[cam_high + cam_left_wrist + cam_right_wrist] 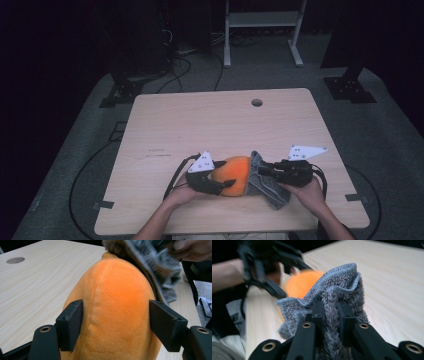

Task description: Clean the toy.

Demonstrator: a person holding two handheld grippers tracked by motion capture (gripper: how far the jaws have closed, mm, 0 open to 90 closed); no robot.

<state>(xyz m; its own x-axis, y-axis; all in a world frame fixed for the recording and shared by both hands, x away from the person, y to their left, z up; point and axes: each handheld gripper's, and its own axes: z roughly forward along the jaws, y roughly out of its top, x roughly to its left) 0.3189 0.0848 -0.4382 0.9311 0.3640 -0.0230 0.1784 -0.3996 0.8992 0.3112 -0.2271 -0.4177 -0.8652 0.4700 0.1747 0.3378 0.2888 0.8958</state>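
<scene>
An orange plush toy (pixel 234 172) lies near the front edge of the wooden table (pixel 200 120). My left gripper (pixel 222 187) reaches in from the left, its two pads pressed against the toy's (pixel 115 297) sides. A grey fuzzy cloth (pixel 262 185) is draped over the toy's right end. My right gripper (pixel 262 171) comes from the right and is shut on a fold of that cloth (pixel 332 287), with its jaws (pixel 332 312) close together. The orange toy (pixel 299 285) shows blurred behind the cloth's blue-grey hem.
A round cable hole (pixel 256 102) sits near the table's far edge. Beyond the table stand a white frame (pixel 260 20) and black stand bases (pixel 347 87) on grey carpet. Cables trail off the table's left side (pixel 172 180).
</scene>
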